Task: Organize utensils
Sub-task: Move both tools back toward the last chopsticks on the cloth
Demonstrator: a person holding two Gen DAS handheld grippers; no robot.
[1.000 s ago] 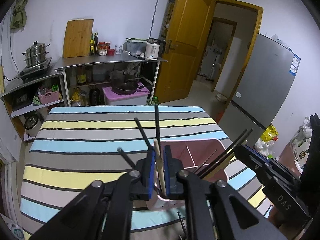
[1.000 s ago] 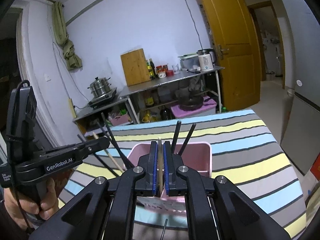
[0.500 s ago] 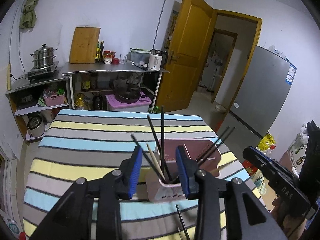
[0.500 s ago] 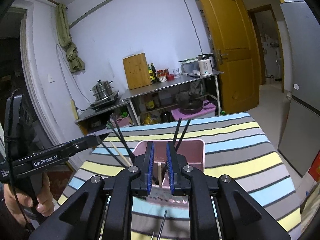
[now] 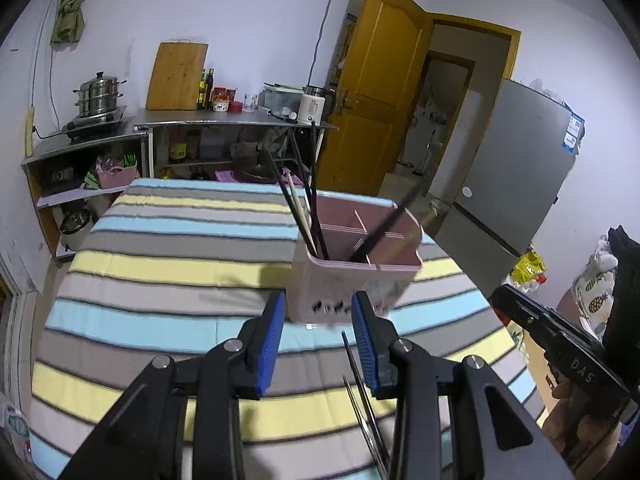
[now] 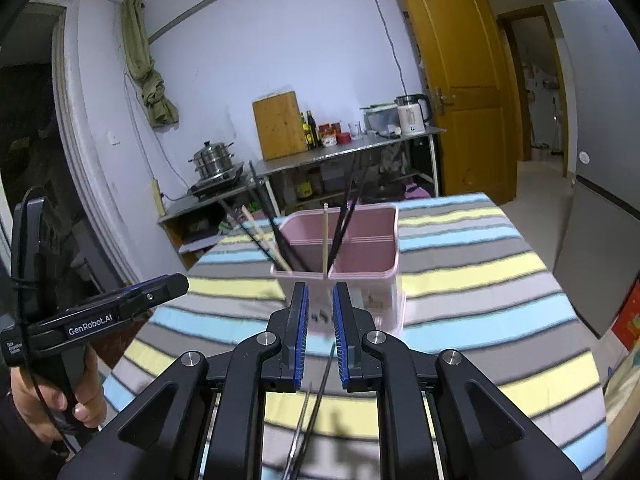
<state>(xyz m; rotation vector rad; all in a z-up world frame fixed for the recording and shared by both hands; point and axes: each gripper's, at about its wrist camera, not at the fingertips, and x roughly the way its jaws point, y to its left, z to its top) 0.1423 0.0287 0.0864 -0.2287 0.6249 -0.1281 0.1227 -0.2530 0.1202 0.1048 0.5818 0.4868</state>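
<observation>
A pink divided utensil holder (image 5: 352, 280) stands on the striped tablecloth (image 5: 160, 280). Black chopsticks (image 5: 304, 184) and a wooden one (image 5: 298, 208) lean out of it. In the right wrist view the holder (image 6: 360, 248) has a wooden chopstick (image 6: 325, 240) upright at its divider. My left gripper (image 5: 319, 300) is open and empty, a little short of the holder's near wall. My right gripper (image 6: 320, 290) has its pads slightly apart with nothing between them. Loose black chopsticks (image 5: 360, 380) lie on the cloth beneath both grippers (image 6: 316, 392).
A steel counter (image 5: 224, 124) at the far wall carries a cutting board, bottles, a kettle and a steamer pot. A yellow door (image 5: 376, 92) stands open, with a grey fridge (image 5: 520, 168) beside the table's right edge. A hand (image 6: 80, 396) holds the left gripper.
Both grippers let go of their wooden chopsticks, which now stand in the holder. Both drew back from the holder toward the near table edge. The left jaws opened wide, the right only slightly.
</observation>
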